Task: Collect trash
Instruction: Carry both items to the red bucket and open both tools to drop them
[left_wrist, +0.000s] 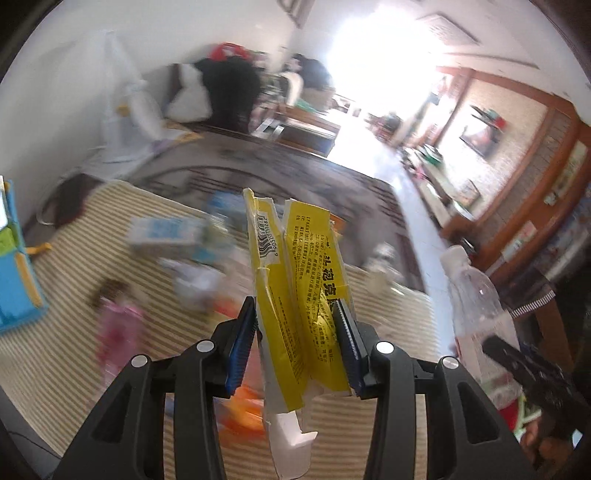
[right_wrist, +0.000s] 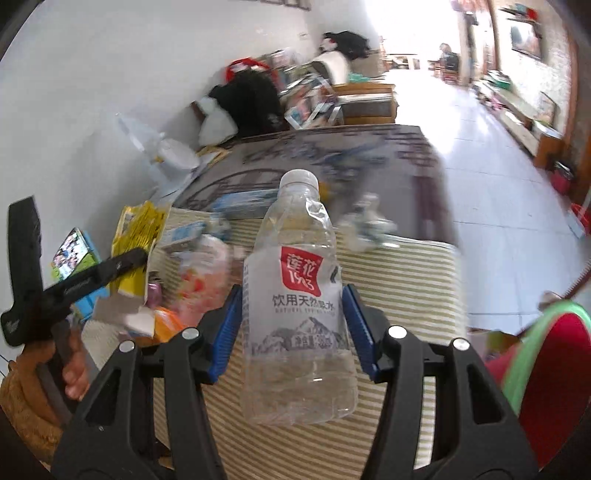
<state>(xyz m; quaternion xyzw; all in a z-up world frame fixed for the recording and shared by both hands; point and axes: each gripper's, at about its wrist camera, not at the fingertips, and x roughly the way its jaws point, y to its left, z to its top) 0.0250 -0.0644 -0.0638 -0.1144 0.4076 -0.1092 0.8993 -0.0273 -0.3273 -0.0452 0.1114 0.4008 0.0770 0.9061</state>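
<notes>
Trash pile (right_wrist: 184, 280): loose wrappers and cartons on the striped mat (right_wrist: 399, 280), left of centre.
Left gripper (left_wrist: 301, 347): jaws closed on a torn yellow packet (left_wrist: 295, 280), long axis upright.
Right gripper (right_wrist: 295, 328): jaws clamped on a clear plastic bottle (right_wrist: 299, 295), cap up.
Red bin (right_wrist: 546, 376): low right, nearest the right gripper, likely drop point.

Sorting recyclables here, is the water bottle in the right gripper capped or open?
Capped. A white cap sits on the neck of the clear water bottle, held between the right gripper fingers.
</notes>
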